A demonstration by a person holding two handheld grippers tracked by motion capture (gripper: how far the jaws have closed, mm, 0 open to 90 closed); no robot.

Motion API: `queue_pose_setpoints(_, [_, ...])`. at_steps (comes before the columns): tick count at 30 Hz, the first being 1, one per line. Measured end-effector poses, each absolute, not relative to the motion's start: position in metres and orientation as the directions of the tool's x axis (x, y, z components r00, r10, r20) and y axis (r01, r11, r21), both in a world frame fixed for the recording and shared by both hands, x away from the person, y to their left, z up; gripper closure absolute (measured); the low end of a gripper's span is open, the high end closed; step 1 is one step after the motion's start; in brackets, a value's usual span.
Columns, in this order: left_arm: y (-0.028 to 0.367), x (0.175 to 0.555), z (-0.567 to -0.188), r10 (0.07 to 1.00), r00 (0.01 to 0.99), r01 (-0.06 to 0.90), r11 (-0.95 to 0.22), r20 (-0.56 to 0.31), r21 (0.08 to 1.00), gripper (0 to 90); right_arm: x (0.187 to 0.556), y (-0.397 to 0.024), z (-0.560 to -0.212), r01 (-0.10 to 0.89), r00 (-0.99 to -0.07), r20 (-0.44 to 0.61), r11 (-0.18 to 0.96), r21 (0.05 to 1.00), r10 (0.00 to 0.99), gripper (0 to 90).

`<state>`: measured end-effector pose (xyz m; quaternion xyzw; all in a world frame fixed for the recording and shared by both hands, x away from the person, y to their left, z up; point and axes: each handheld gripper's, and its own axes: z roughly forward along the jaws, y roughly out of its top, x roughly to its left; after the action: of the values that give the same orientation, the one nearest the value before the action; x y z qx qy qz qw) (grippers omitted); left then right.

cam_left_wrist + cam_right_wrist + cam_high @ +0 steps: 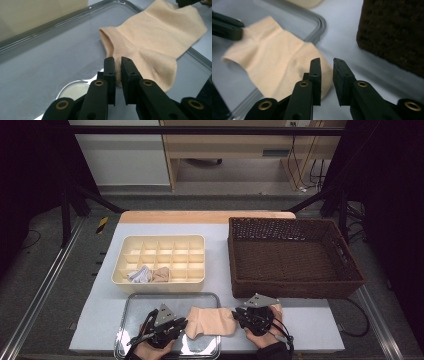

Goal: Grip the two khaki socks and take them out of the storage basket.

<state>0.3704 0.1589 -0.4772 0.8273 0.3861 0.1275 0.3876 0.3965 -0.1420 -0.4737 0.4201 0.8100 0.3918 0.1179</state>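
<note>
2 hand-held grippers flank 1 beige sock (pixel 210 321) lying across the tray (pixel 131 306).

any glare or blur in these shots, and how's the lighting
High view: dim, dark at the sides; bright glare patches on the metal tray near the left gripper. Left gripper view: sharp on the beige sock, with a glare spot on the tray beside the jaws. Right gripper view: soft and blurred, the sock and the wicker basket fuzzy; the right gripper is clearer.
</note>
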Motion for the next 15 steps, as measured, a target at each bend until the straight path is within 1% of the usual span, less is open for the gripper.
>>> queue_pose_setpoints(2, [0.159,0.37,-0.477,0.738,0.669,0.54,-0.402,-0.088,0.74,81.7,0.397,-0.14,-0.477,0.589,-0.623,0.135,0.349,0.729,0.77,77.0])
queue_pose_setpoints(4, [0.159,0.37,-0.477,0.738,0.669,0.54,-0.4,-0.089,0.74,81.7,0.397,-0.136,-0.479,0.59,-0.63,0.133,0.36,0.723,0.765,79.3])
queue_pose_setpoints(9, [0.159,0.371,-0.477,0.738,0.668,0.544,-0.397,-0.095,0.739,81.7,0.395,-0.133,-0.479,0.587,-0.648,0.124,0.388,0.711,0.752,90.0])
queue_pose_setpoints(12, [0.16,0.372,-0.477,0.738,0.668,0.545,-0.398,-0.095,0.738,81.7,0.396,-0.138,-0.476,0.592,-0.639,0.121,0.385,0.708,0.759,90.0])
queue_pose_setpoints(15, [0.162,0.373,-0.477,0.743,0.663,0.547,-0.394,-0.095,0.738,81.8,0.397,-0.146,-0.472,0.596,-0.61,0.111,0.361,0.717,0.784,90.0])
